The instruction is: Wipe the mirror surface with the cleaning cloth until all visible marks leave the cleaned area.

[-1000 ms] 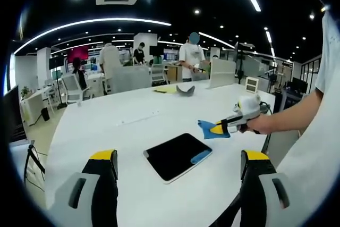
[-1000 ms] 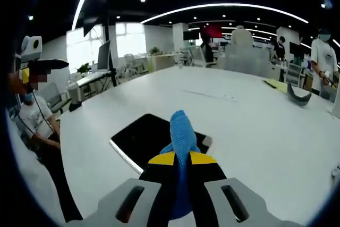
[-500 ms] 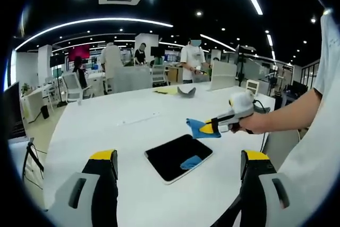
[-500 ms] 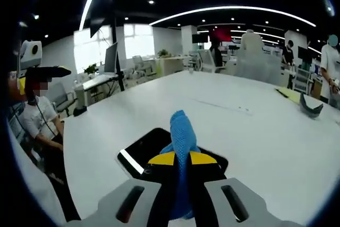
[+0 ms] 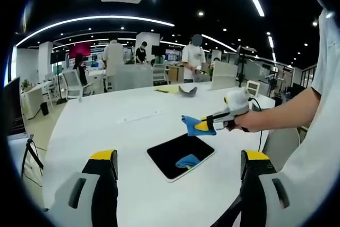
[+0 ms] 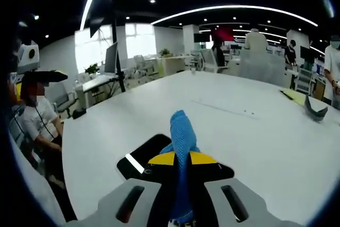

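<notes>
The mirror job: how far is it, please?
Done: the right tool is shut on the blue cloth. In hand: the cloth hangs above the dark mirror, apart from it, its reflection showing in the glass. Left: the wiping itself. Marks are too small to judge. The left tool is open.

The cleaning cloth [image 6: 183,131] is a blue woven textile with fine rough texture. The mirror [image 5: 180,156] looks dark, glossy. The table [image 5: 106,126] is smooth matt white.
</notes>
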The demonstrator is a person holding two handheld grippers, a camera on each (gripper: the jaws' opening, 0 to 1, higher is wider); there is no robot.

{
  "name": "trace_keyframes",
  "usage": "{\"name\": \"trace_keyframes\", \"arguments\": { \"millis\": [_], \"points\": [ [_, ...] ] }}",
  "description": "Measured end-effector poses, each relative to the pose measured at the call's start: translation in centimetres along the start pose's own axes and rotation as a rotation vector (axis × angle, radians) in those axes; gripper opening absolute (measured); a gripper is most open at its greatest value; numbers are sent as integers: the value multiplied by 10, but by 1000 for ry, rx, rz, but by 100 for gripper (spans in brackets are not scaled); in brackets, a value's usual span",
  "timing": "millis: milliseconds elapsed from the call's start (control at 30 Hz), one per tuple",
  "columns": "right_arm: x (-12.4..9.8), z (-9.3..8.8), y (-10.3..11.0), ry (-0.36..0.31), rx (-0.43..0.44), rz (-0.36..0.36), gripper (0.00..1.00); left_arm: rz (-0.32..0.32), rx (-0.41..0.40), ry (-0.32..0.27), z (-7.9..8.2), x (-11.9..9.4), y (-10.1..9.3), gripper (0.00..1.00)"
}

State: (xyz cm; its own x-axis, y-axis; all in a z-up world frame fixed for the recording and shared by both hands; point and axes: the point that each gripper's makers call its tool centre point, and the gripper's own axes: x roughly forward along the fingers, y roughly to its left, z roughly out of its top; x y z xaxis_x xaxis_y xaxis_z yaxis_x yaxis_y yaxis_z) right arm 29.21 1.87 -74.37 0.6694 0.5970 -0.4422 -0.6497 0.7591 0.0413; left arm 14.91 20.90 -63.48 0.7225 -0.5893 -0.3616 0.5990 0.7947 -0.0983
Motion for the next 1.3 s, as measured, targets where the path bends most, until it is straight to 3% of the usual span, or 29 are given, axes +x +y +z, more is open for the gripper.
{"name": "trace_keyframes", "arguments": {
  "millis": [800,1300],
  "points": [
    [32,13,18,7,1,21,3,0,-7,-4,3,-10,16,97],
    [54,24,29,8,14,30,3,-21,-20,-3,3,-21,16,97]
  ]
}}
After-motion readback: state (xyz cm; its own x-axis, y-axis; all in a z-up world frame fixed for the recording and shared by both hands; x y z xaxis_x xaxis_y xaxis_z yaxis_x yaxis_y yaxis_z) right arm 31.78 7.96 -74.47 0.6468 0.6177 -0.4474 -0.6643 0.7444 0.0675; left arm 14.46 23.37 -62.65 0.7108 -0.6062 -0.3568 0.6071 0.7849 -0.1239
